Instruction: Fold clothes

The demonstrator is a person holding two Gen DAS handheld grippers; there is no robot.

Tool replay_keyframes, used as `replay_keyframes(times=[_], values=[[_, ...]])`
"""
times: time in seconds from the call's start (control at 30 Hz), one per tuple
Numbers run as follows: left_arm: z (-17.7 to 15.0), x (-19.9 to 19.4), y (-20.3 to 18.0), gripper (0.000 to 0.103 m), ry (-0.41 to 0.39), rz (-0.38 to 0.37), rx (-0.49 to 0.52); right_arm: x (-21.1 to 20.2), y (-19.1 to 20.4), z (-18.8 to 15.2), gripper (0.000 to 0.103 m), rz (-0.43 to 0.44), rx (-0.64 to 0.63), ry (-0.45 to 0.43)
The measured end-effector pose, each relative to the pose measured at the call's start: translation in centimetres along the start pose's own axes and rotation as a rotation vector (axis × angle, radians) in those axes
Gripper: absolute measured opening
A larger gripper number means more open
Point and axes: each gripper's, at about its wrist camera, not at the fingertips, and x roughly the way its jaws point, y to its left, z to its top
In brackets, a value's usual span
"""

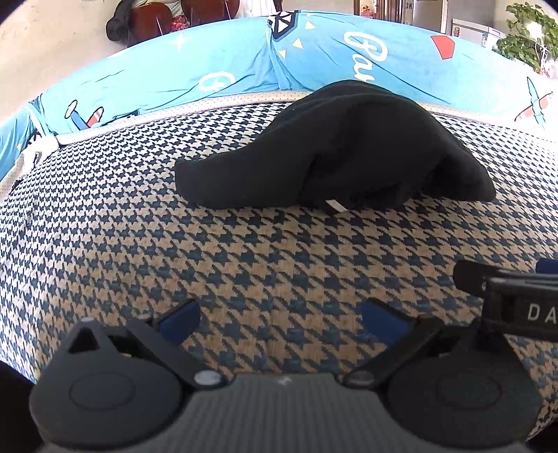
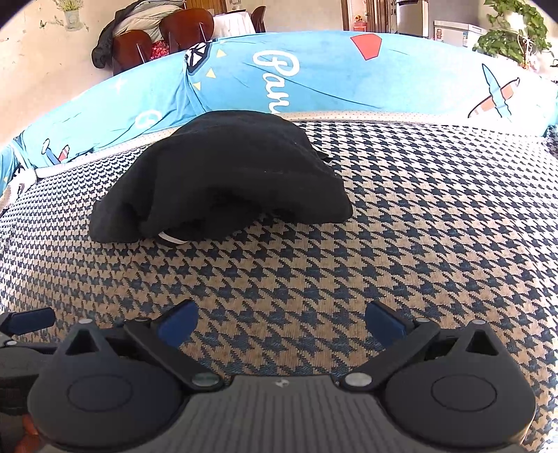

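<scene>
Black garment (image 1: 334,146) is being left bunched near the houndstooth cushion's (image 1: 244,251) back edge; left gripper (image 1: 280,322) and right gripper (image 2: 280,322) are being held wide, empty.

A bundled black fabric garment (image 2: 216,174) lies at about eleven o'clock on a blue-and-tan houndstooth woven cover (image 2: 348,261), a thin white strip (image 2: 171,239) showing under its near edge. Behind it, from nine to two o'clock, runs a bright blue printed cloth with white lettering and cartoon planes (image 2: 331,73). The right gripper (image 2: 279,322) sits at six o'clock above the cover, its blue-padded fingers (image 2: 176,325) spread wide with nothing between them. Part of the left gripper (image 2: 28,322) shows at eight o'clock. Dark wooden chairs (image 2: 185,31) stand at eleven o'clock, a leafy green plant (image 2: 512,31) at one o'clock.
</scene>
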Motion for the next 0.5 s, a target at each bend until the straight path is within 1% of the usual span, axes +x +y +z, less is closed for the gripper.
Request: replay_keyframes(times=[0.23,0.5], values=[[-0.18,-0.04,0.21,0.103,0.000,0.013,-0.019,-0.10,-0.13,0.03,0.103,-0.004,0.014,-0.020],[-0.43,-0.14,0.15,0.103,0.004,0.018,-0.034,0.03,-0.18,-0.12,0.103,-0.011,0.018,-0.007]])
